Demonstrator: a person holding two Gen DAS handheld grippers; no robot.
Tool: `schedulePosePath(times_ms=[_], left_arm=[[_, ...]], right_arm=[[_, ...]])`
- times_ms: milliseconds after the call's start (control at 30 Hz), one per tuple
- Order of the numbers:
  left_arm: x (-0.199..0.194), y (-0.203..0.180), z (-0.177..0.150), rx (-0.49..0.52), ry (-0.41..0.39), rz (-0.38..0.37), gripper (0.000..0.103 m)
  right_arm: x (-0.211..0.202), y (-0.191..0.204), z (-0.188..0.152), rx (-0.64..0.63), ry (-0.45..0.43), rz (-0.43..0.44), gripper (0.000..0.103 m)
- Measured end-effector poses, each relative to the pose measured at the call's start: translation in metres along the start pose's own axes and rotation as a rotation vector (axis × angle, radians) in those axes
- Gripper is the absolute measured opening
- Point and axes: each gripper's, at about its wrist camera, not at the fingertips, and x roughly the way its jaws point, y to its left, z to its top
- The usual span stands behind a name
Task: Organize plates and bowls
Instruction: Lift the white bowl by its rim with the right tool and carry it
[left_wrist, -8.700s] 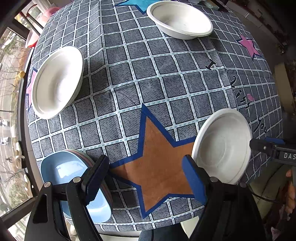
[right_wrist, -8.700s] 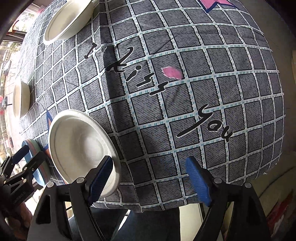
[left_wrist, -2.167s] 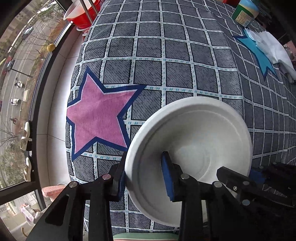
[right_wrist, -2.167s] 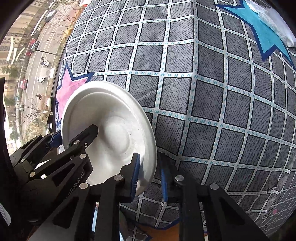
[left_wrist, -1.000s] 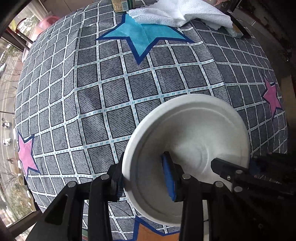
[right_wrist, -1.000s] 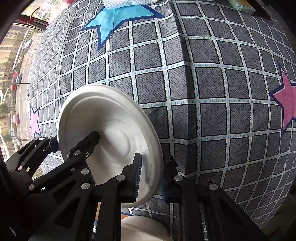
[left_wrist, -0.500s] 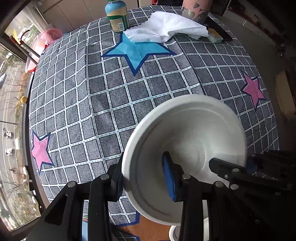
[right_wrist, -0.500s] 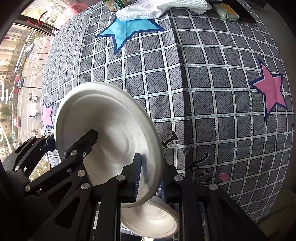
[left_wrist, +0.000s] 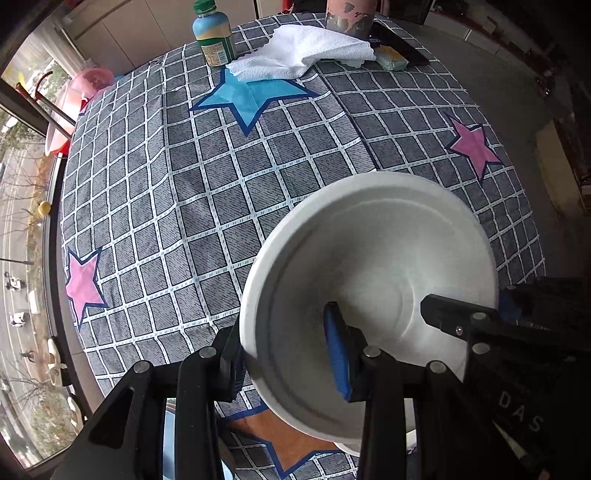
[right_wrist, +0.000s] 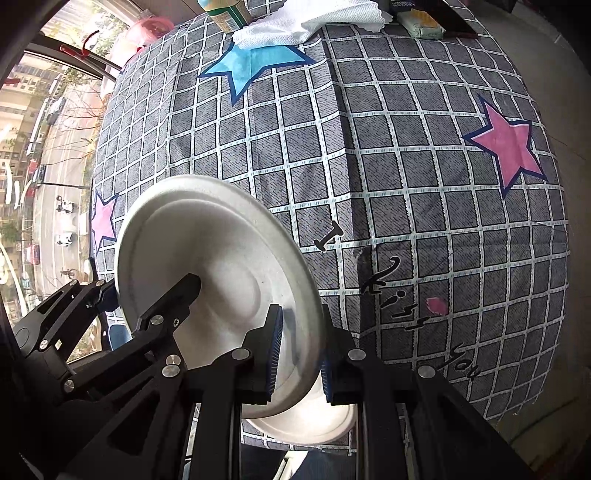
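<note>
Both grippers hold one white bowl (left_wrist: 373, 266) above the table's near edge. My left gripper (left_wrist: 284, 354) is shut on the bowl's left rim, one blue pad inside. My right gripper (right_wrist: 297, 350) is shut on the opposite rim of the same bowl (right_wrist: 207, 266). A second white bowl (right_wrist: 306, 421) sits on the table right below it, mostly hidden; a sliver of it shows in the left wrist view (left_wrist: 347, 447). A blue plate (left_wrist: 168, 443) peeks out at the bottom left, behind my left gripper.
The round table has a grey checked cloth (left_wrist: 229, 177) with coloured stars. At its far side stand a green-capped bottle (left_wrist: 215, 35), a white towel (left_wrist: 306, 51), a soap bar (left_wrist: 392, 58) and a cup (left_wrist: 349, 14). A window lies to the left.
Both grippers carried the white bowl back toward the near edge of the table. The second white bowl has come into view directly beneath it.
</note>
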Motion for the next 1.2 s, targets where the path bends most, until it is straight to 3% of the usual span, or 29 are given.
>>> schedulePosePath(times_ms=[33,67,133,167,233,300,333,400,533,600,967,1200], left_arm=[[-0.001,-0.001,-0.002,0.003,0.000,0.000,0.040],[-0.002,-0.002,-0.004,0.006,0.000,0.000,0.040],[-0.004,-0.004,-0.009,0.013,0.000,-0.001,0.040],[-0.004,-0.005,-0.011,0.016,0.000,-0.002,0.040],[-0.006,-0.007,-0.016,0.026,-0.002,0.000,0.040],[-0.008,-0.008,-0.021,0.033,-0.003,-0.002,0.040],[-0.009,-0.009,-0.023,0.036,-0.004,-0.003,0.040],[-0.010,-0.010,-0.027,0.043,-0.004,-0.004,0.040],[-0.011,-0.015,-0.038,0.065,0.000,-0.008,0.040],[-0.011,-0.017,-0.042,0.076,0.005,-0.011,0.040],[0.000,-0.031,-0.066,0.133,0.044,-0.020,0.040],[0.018,-0.040,-0.080,0.161,0.086,-0.033,0.040]], right_arm=[[-0.001,0.000,-0.005,0.003,-0.001,0.000,0.021],[-0.017,-0.033,-0.026,0.007,-0.003,0.001,0.021],[-0.019,-0.035,-0.037,0.007,-0.001,-0.001,0.021],[-0.032,-0.073,-0.041,0.008,-0.001,-0.001,0.021],[-0.042,-0.094,-0.071,0.009,0.001,-0.002,0.021],[-0.034,-0.129,-0.066,0.013,0.004,-0.002,0.021],[-0.033,-0.130,-0.072,0.014,0.007,-0.002,0.021],[-0.058,-0.181,-0.106,0.023,0.009,0.001,0.021],[-0.061,-0.208,-0.111,0.034,0.018,0.002,0.021],[-0.058,-0.244,-0.131,0.039,0.021,0.000,0.021],[-0.083,-0.304,-0.209,0.085,0.048,-0.006,0.021],[-0.049,-0.322,-0.249,0.094,0.082,-0.026,0.021]])
